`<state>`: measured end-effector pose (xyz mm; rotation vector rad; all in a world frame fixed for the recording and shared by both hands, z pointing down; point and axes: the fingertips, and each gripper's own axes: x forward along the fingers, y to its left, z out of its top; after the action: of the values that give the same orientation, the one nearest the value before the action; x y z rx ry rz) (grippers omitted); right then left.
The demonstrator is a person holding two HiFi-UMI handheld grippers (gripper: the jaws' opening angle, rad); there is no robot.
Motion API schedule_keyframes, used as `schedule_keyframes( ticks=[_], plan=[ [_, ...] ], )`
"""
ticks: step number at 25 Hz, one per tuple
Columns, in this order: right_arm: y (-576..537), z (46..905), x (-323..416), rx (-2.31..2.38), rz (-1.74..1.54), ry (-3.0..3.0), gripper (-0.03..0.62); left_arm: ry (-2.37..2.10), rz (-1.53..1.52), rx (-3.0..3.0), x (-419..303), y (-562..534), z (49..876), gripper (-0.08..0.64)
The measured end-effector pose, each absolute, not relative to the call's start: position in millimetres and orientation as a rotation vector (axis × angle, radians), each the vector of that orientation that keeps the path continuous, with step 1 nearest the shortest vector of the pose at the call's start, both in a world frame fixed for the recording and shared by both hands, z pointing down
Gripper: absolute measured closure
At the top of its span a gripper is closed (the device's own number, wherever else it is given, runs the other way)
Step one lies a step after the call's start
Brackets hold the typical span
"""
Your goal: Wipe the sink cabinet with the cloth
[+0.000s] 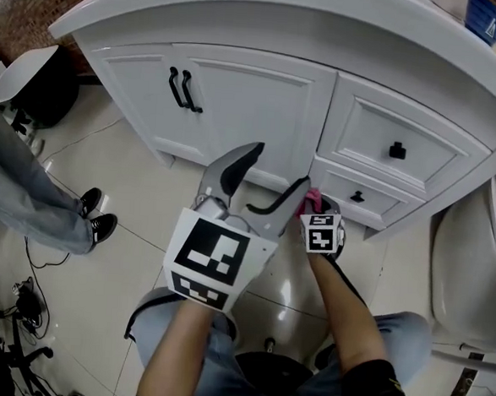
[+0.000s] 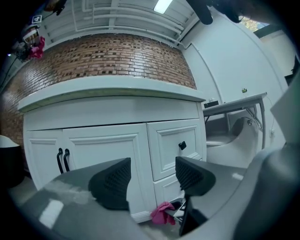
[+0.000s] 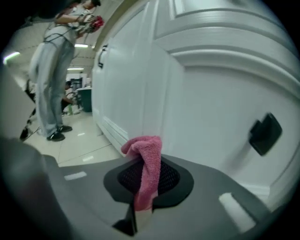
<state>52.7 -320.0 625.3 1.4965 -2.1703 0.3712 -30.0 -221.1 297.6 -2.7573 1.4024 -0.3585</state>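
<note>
The white sink cabinet (image 1: 263, 101) has two doors with black handles (image 1: 183, 89) and drawers with black knobs (image 1: 396, 150). My right gripper (image 1: 315, 208) is shut on a pink cloth (image 1: 312, 197), held low against the bottom drawer front near the floor. In the right gripper view the cloth (image 3: 147, 168) hangs folded between the jaws of that gripper (image 3: 145, 180), right beside the drawer's knob (image 3: 265, 133). My left gripper (image 1: 270, 182) stands open and holds nothing, pointing at the cabinet from a little way off. The left gripper view shows its pads (image 2: 112, 183) apart and the cloth (image 2: 162, 213) below.
A person in jeans and black shoes (image 1: 94, 216) stands at the left. A white toilet (image 1: 473, 251) is close at the right. Cables (image 1: 20, 304) lie on the tiled floor at lower left. A dark bin with a white lid (image 1: 28, 76) stands beside the cabinet.
</note>
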Motion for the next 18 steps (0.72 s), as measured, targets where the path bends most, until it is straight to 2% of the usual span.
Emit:
schedule_keyframes(
  ticks=[3,8,14,18],
  plan=[
    [-317.8,629.2,78.5,1.648,0.368,-2.086,0.558,1.411,-0.358,-2.771,-37.4,-225.5,299.1,0.258],
    [-306.6,632.1,116.3,1.644,0.273,-2.009,0.558,1.383,-0.309,-2.803,-25.1,-226.5,294.1,0.258],
    [-264.2,651.5,258.4,2.05,0.623,-1.591,0.558,1.326,-0.287,-2.829,-7.4,-228.0,290.2,0.258],
    [-244.7,647.6,321.9,2.057,0.601,-1.483,0.557,1.305,-0.262,-2.847,2.4,-227.4,286.6,0.258]
  ],
)
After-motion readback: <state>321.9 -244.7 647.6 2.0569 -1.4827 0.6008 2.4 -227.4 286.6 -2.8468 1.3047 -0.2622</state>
